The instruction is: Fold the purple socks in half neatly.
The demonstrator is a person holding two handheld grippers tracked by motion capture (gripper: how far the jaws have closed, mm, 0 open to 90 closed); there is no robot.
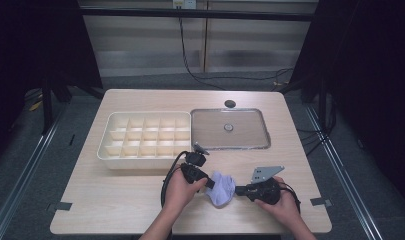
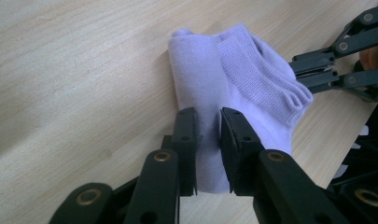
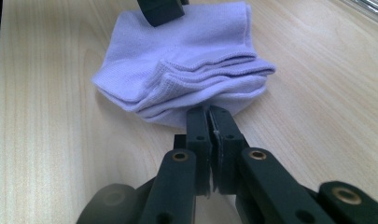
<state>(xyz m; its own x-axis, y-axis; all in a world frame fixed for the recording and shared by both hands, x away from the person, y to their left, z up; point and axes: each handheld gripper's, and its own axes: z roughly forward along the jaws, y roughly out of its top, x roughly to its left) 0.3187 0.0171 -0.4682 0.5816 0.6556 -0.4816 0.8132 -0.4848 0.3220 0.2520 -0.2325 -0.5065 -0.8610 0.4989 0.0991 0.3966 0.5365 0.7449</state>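
High view first: I see both of my claws meeting over a lilac sock point(image 1: 222, 189) near the front edge of the pale wooden worktop point(image 1: 115, 200); the left claw point(image 1: 208, 183) reaches it from the left and the right claw point(image 1: 238, 190) from the right, each in a hand; behind them a cream compartment tray point(image 1: 146, 136) stands beside a clear flat lid point(image 1: 230, 128) with a small round knob; a grey three-cornered plate point(image 1: 266, 173) tops the right claw, and black cables trail from both.

Left gripper view: my left claw point(image 2: 208, 122) has its two black jaws either side of a rolled fold of the sock point(image 2: 196, 79), close in and pressing on the fabric; the ribbed cuff lies to the right, where the right claw point(image 2: 302, 74) pinches its edge; the sock rests on the worktop point(image 2: 74, 84).

Right gripper view: my right claw point(image 3: 209, 113) has its jaws nearly together, clamped on a thin edge of the sock point(image 3: 186, 60) where the layered cuff folds stack up; the tip of the left claw point(image 3: 162, 9) sits on the sock's far side; bare worktop point(image 3: 46, 116) lies all round.
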